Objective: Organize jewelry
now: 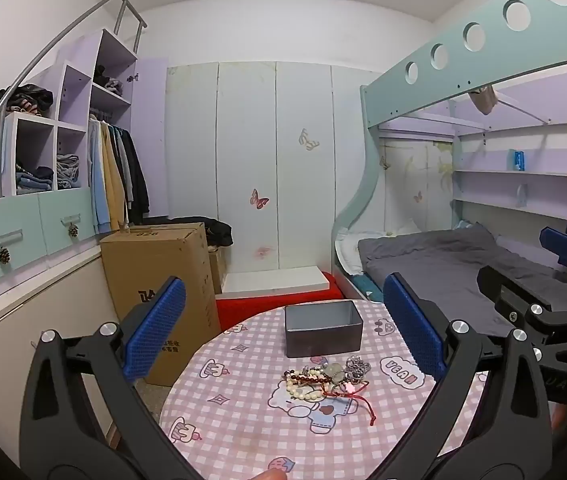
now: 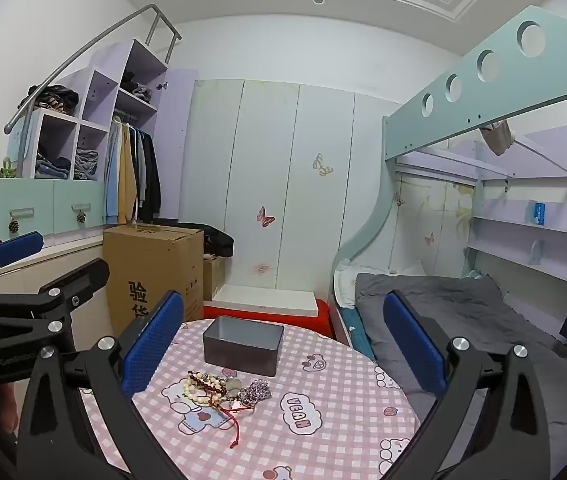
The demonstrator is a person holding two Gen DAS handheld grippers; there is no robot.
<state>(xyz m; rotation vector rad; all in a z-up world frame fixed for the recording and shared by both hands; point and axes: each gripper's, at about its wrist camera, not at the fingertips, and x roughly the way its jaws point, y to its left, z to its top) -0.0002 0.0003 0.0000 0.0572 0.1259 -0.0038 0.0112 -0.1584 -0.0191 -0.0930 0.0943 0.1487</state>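
Note:
A pile of jewelry (image 1: 327, 378) lies on the round table with a pink checked cloth (image 1: 243, 420): bead bracelets, a silver chain and a red cord. It also shows in the right wrist view (image 2: 227, 390). An open grey tin box (image 1: 323, 330) stands just behind the pile, also in the right wrist view (image 2: 243, 344). It looks empty. My left gripper (image 1: 283, 332) is open and empty, held above the table short of the pile. My right gripper (image 2: 283, 344) is open and empty, to the right of the left one.
A cardboard box (image 1: 159, 292) stands on the floor left of the table. A bed with grey bedding (image 1: 443, 264) is to the right under a loft frame. White wardrobe doors (image 1: 275, 160) and a red object (image 1: 275, 304) are behind the table.

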